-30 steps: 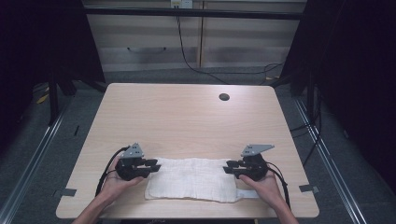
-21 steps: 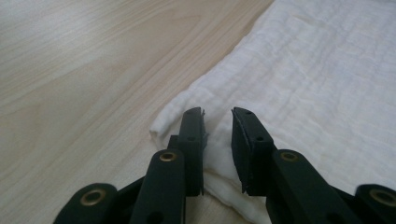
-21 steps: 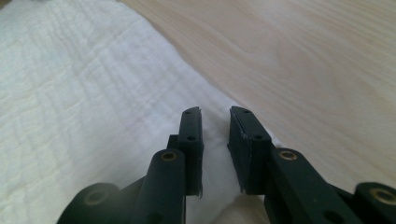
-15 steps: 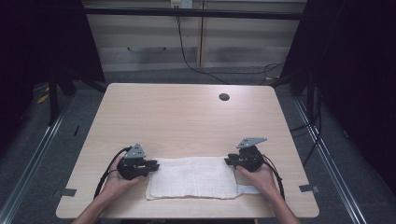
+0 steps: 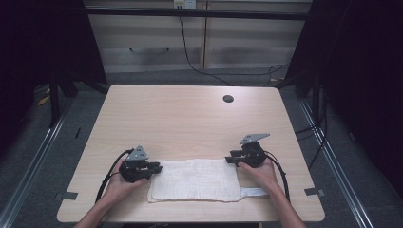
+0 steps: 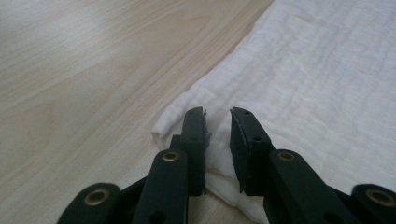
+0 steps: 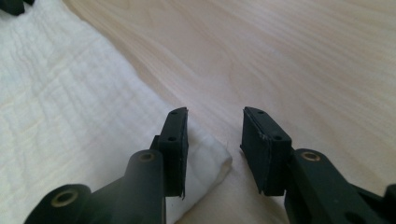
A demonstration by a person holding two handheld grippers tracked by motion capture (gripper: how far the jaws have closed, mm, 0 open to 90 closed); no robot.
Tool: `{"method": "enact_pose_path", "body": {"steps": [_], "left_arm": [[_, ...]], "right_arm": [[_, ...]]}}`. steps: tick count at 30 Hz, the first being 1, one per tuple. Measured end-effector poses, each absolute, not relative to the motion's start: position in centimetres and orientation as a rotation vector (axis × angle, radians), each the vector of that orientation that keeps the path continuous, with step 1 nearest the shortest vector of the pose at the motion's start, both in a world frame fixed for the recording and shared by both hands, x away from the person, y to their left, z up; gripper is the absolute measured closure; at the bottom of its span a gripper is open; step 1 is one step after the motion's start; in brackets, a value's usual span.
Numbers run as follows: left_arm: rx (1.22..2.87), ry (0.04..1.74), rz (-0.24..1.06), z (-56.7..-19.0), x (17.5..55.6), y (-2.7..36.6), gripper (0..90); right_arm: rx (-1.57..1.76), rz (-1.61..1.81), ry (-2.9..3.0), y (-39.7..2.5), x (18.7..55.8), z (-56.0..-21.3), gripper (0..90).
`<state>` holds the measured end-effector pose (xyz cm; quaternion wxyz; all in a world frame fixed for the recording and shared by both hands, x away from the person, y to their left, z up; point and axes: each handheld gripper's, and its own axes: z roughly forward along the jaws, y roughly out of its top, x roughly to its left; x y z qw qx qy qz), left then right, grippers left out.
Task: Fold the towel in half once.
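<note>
The left gripper (image 5: 151, 167) sits at the white cloth's (image 5: 196, 179) far-left corner, and in the left gripper view its jaws stand only slightly apart with a fold of that corner (image 6: 177, 122) bunched between them; they look to be closing on it, but whether the pads are actually pinching the fabric is hard to tell. The right gripper (image 5: 230, 159) is at the cloth's far-right corner, and the right gripper view shows its jaws spread wide, one pad over the rounded corner (image 7: 212, 161) and the other over bare wood beside it, holding nothing. Compared with a second ago, the right gripper has drawn in toward the cloth's middle and slightly away from the person, and the cloth reads narrower and squarer than it did; a thin white strip (image 5: 254, 192) now lies exposed at the cloth's near-right edge, beside the person's right hand (image 5: 259, 173). The left gripper has hardly shifted from its corner. The cloth itself lies flat on the table (image 5: 180, 118), close to the person's edge, with the small dark hole (image 5: 228, 99) well beyond the cloth on the far side. Judging from this, the work is a fold or a straightening of the cloth, and the right side has just released or is about to retake its corner.
</note>
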<state>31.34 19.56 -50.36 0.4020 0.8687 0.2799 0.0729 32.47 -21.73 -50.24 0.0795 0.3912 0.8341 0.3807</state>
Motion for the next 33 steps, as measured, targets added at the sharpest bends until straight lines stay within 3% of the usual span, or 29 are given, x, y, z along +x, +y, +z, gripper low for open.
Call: {"method": "enact_pose_path", "body": {"steps": [3,10,25,28,33], "left_arm": [[2.192,0.709,0.182,-50.4,31.3,19.5,73.9],[2.193,0.709,0.185,-50.4,31.2,19.5,73.1],[2.063,0.848,0.146,-49.3,33.1,22.5,58.7],[2.117,0.846,0.175,-49.4,34.1,21.8,54.7],[2.145,0.820,0.104,-49.8,34.9,20.3,54.3]], "right_arm": [[1.153,1.129,2.517,-21.6,32.3,-50.2,66.8],[1.161,1.179,2.527,-22.0,32.0,-50.2,86.8],[1.158,1.217,2.490,-21.7,32.1,-49.5,87.8],[1.161,1.222,2.485,-21.7,32.2,-49.5,87.8],[1.171,1.224,2.483,-21.7,32.2,-49.5,87.7]]}}
